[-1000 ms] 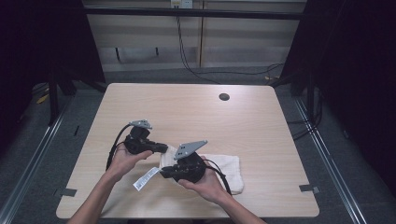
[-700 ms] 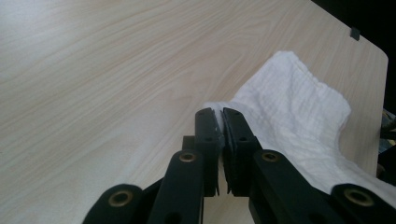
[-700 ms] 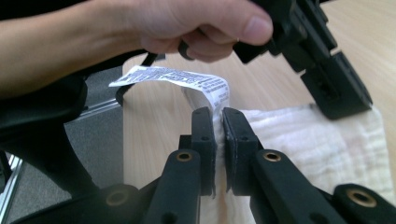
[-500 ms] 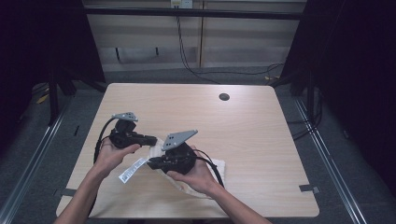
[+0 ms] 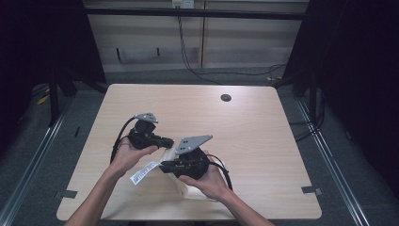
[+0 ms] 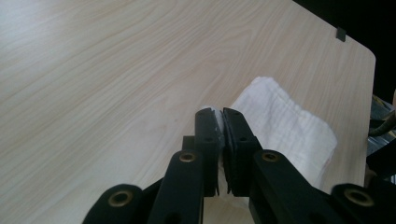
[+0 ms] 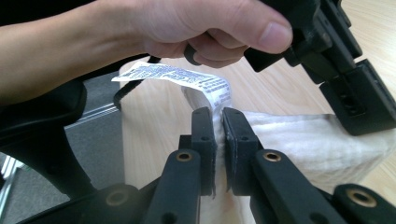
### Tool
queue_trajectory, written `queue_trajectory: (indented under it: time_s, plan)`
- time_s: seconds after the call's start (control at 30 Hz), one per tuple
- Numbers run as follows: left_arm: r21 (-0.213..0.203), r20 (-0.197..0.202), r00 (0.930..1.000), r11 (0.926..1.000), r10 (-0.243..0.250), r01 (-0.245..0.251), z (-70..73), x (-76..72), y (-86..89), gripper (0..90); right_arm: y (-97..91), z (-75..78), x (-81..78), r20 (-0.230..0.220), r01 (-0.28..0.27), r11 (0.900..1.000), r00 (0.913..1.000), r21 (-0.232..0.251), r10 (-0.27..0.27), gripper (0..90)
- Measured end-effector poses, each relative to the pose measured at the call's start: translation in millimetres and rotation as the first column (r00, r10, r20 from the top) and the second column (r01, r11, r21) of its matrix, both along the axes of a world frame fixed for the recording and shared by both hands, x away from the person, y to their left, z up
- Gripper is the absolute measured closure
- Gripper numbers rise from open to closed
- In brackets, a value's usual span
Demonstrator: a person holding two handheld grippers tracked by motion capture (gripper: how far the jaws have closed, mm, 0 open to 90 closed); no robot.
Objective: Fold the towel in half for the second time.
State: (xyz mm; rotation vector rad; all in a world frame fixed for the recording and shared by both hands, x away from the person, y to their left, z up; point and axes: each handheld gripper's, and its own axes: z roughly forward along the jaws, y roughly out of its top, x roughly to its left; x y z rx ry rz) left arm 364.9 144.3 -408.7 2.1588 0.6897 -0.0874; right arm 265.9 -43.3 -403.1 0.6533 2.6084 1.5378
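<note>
Right now both my sets of fingers are pinched on the white cloth (image 5: 188,188), low in the high view's centre, left gripper (image 6: 222,135) on a corner and right gripper (image 7: 219,140) on the edge by the care label (image 7: 187,77), probably to lift it off the bench (image 5: 263,132) and spread it. Printed lines cover that label, too small to read.

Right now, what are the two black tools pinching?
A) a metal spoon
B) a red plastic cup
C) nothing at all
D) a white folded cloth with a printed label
D: both the left tool and the right tool are shut on the white folded cloth, whose printed label sticks out.
</note>
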Motion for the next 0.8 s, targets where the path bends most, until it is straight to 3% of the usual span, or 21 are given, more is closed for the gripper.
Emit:
queue_trajectory:
  time_s: [0.57,0.67,0.8]
  plan:
    - [0.01,-0.03,0.9981,0.9985,-0.054,0.054,-16.6,-2.4,-44.9,85.9,-50.3,-19.1,-18.2,-0.057,0.105,0.994,0.993,0.029,-0.103,83.7]
    - [0.027,-0.032,0.9975,0.9976,-0.063,0.064,-18.2,-1.2,-51.1,85.9,-57.6,-23.2,-19.7,-0.067,0.121,0.9921,0.9907,0.035,-0.118,83.7]
    - [0.014,-0.036,0.9968,0.9974,-0.071,0.071,-21.8,0.3,-60.4,85.9,-67.8,-24.9,-21.5,-0.072,0.143,0.9891,0.9876,0.037,-0.14,83.7]
